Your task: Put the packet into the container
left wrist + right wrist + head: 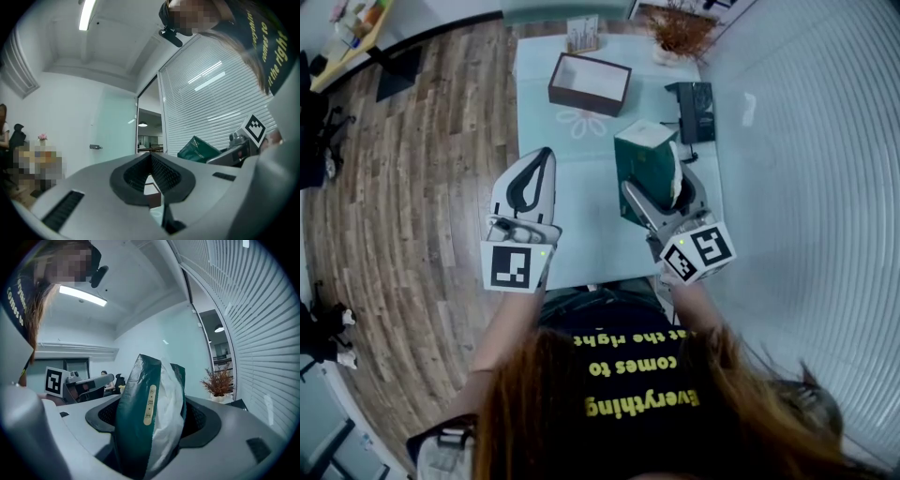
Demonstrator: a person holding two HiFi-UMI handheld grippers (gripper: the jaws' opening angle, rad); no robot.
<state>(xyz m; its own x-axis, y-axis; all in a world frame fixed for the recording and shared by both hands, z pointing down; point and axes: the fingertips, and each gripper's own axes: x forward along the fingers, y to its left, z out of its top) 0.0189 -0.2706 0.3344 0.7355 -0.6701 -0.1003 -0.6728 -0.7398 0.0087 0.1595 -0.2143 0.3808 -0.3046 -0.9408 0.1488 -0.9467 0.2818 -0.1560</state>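
Observation:
A dark green packet [645,167] with a white side stands upright above the pale green table [572,246], with my right gripper [667,192] shut on its lower part. In the right gripper view the packet [140,413] fills the space between the jaws. The container, a brown open box [581,97], sits further back on the table, apart from the packet. My left gripper [547,156] hovers to the left of the packet with its tips together and nothing between them. The left gripper view shows its pads [161,171] meeting, and the packet [197,149] off to the right.
A black device [691,108] lies at the table's right edge, by the blinds. A dried plant in a pot [680,33] and a small holder [581,36] stand at the far end. Wooden floor [422,169] runs along the left.

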